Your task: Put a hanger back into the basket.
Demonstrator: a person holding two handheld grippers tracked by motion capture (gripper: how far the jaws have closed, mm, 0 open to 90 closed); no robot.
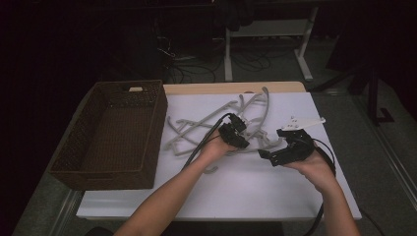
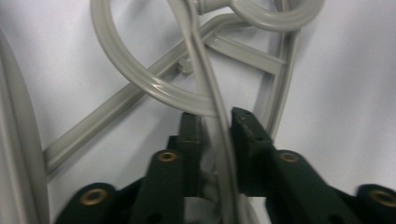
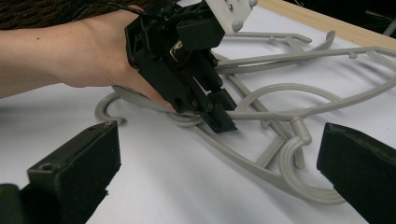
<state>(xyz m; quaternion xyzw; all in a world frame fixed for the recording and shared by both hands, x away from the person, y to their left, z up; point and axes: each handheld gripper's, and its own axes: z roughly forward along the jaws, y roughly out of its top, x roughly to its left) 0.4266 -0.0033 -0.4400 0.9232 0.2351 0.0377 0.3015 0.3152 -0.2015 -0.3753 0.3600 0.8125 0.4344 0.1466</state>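
Basket at the table's left, tangled hangers just right of it.

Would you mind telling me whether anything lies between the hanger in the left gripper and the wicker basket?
Nothing stands on the white table between them, but the held hanger, between the left gripper's jaws, is tangled with the other hangers, which cross it and lie on the side toward the basket.

surface: white table | on it: grey hangers, tangled; wicker basket at left
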